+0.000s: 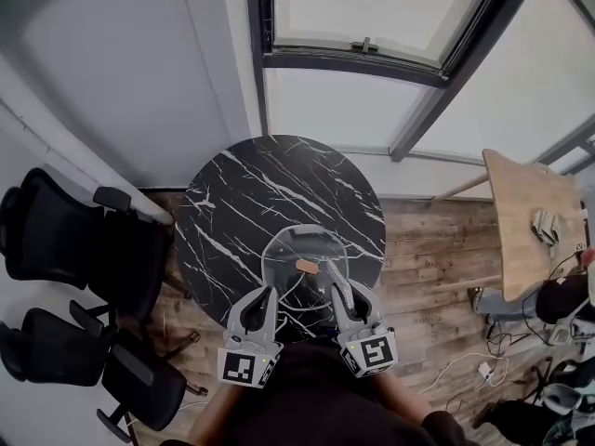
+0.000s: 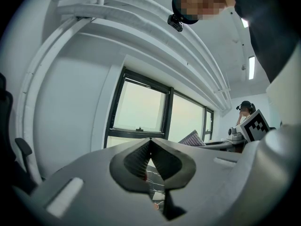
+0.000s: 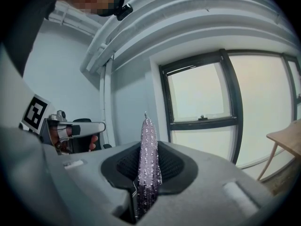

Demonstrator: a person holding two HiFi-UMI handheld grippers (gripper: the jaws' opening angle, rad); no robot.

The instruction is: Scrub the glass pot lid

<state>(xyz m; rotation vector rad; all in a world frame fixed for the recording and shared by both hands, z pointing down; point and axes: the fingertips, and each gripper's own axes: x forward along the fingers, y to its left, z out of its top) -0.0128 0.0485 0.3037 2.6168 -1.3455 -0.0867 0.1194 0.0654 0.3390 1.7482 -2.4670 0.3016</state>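
The glass pot lid (image 1: 286,249) with a wooden knob (image 1: 306,266) is over the near part of a round black marble table (image 1: 242,193). My left gripper (image 1: 266,292) is at the lid's near left rim. In the left gripper view its jaws (image 2: 150,160) are shut, apparently on the thin rim, with marble veins showing in the slit below. My right gripper (image 1: 335,273) reaches over the lid beside the knob. It is shut on a glittery lilac scrubbing pad (image 3: 147,154), which stands edge-on between the right gripper's (image 3: 148,173) pads.
Black office chairs (image 1: 70,244) stand left of the table. A wooden table (image 1: 532,216) stands at the right, with cables (image 1: 483,370) on the wood floor below it. A big window (image 1: 372,26) is beyond the marble table. Another person (image 2: 244,109) is far off.
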